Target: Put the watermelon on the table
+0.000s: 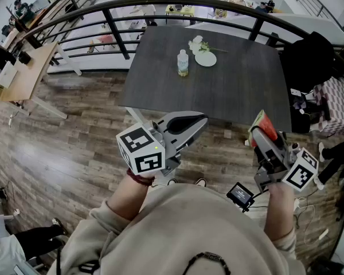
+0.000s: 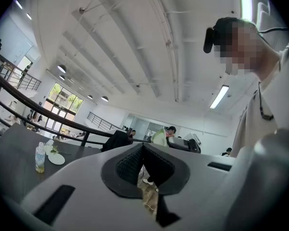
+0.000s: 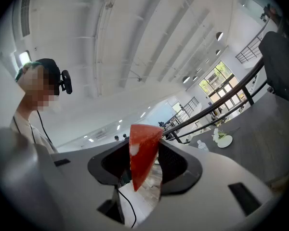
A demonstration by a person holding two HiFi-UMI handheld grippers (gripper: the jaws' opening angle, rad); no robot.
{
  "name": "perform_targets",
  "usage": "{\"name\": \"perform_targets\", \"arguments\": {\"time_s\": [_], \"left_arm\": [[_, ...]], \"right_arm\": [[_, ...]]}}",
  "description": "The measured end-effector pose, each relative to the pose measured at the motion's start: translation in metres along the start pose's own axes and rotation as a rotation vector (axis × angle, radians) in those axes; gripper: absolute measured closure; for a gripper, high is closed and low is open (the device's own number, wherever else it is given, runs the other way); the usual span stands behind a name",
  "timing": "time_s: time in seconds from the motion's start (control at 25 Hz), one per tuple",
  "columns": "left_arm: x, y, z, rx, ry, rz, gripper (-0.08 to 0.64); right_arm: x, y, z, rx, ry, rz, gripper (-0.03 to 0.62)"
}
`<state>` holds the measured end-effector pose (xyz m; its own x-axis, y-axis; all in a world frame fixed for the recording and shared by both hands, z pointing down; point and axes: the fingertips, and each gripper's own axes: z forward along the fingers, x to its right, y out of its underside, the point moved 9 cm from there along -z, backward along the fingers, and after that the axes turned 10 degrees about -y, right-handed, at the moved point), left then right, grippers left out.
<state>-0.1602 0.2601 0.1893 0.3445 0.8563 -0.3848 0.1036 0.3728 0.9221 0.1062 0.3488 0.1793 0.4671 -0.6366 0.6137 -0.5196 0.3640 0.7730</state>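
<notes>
- A dark grey surface [image 1: 241, 85] stands against a curved black railing [image 1: 160, 4] on a wood-plank floor [image 1: 63, 148], with a wide hall beyond.
- Far along the surface a bottle [image 1: 183, 63] stands upright. Just beside it, to its right, lies a white plate [image 1: 206, 58]. The pale things on the plate are too small to name.
- Your own torso fills the bottom of the head view, so your arms show only from the elbows up to the wrists.
- In the head view the watermelon [image 1: 265, 125] covers most of the jaws of your right gripper [image 3: 145, 162]. The right gripper view shows them clearly: the pads pinch the wedge from both sides.
- The watermelon is up in the air, not on the surface. In the head view it overlaps the near edge by the right corner. How high it hangs there cannot be told.
- In the right gripper view its long axis runs up and down, leaning a little. The broad end is on top, past the jaw tips, and the point is at the bottom, in the gap between the jaws.
- That view shows only red flesh, no rind.
- Your left gripper [image 1: 202, 120] is held level in front of you, short of the surface. Its jaws are pressed together at the tips, with nothing between them.
</notes>
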Motion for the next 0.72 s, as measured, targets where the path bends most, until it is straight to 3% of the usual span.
{"name": "perform_targets", "arguments": {"time_s": [0.28, 0.52, 0.72], "left_arm": [[-0.014, -0.001, 0.008, 0.070, -0.092, 0.000, 0.554], [0.002, 0.012, 0.023, -0.019, -0.027, 0.057, 0.554], [0.014, 0.012, 0.039, -0.036, -0.012, 0.071, 0.554]], "right_arm": [[0.009, -0.005, -0.003, -0.012, 0.003, -0.031, 0.397], [0.014, -0.007, -0.012, -0.020, 0.010, -0.036, 0.397], [0.023, -0.017, -0.030, -0.002, 0.011, -0.045, 0.397]]}}
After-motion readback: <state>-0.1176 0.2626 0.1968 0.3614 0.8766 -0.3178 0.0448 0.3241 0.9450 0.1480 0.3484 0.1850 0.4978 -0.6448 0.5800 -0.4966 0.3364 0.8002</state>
